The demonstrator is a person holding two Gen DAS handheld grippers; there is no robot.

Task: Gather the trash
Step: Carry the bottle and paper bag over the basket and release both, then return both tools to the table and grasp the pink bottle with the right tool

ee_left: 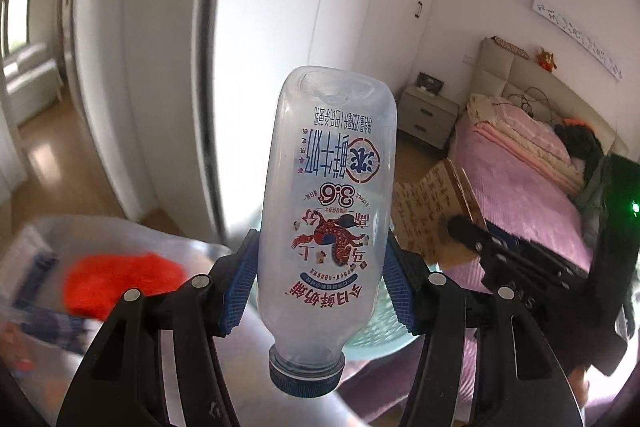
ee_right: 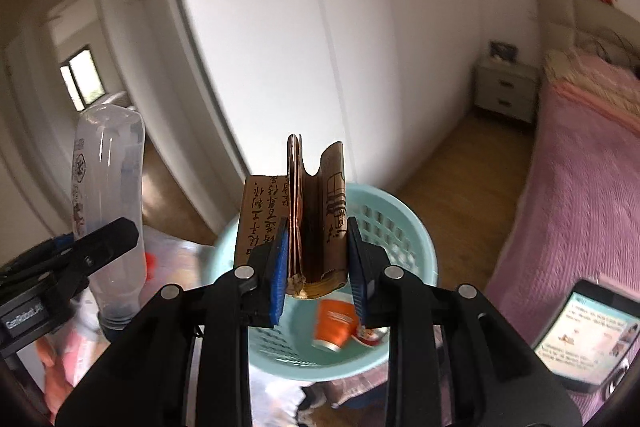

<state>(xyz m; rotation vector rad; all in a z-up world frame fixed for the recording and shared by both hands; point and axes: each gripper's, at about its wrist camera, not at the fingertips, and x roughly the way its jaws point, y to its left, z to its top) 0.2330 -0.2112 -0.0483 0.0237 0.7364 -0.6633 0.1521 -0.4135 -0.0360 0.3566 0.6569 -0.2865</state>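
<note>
My left gripper (ee_left: pixel 320 283) is shut on an empty clear plastic milk bottle (ee_left: pixel 326 195), held upside down with its blue cap (ee_left: pixel 307 373) toward me. The bottle also shows at the left of the right wrist view (ee_right: pixel 106 203). My right gripper (ee_right: pixel 318 263) is shut on a folded brown paper box with black writing (ee_right: pixel 312 223), held above a light blue trash basket (ee_right: pixel 416 251). An orange cup (ee_right: pixel 334 323) lies inside the basket. The box also shows in the left wrist view (ee_left: pixel 430 207), with a bit of the basket (ee_left: pixel 378 323) behind the bottle.
A clear plastic bag with red and blue items (ee_left: pixel 100 283) lies at the left. A bed with a pink cover (ee_right: pixel 576 195) is on the right, a nightstand (ee_right: pixel 504 93) beyond it. White wardrobe doors (ee_right: pixel 320 47) stand behind. A phone (ee_right: pixel 588 335) is at the lower right.
</note>
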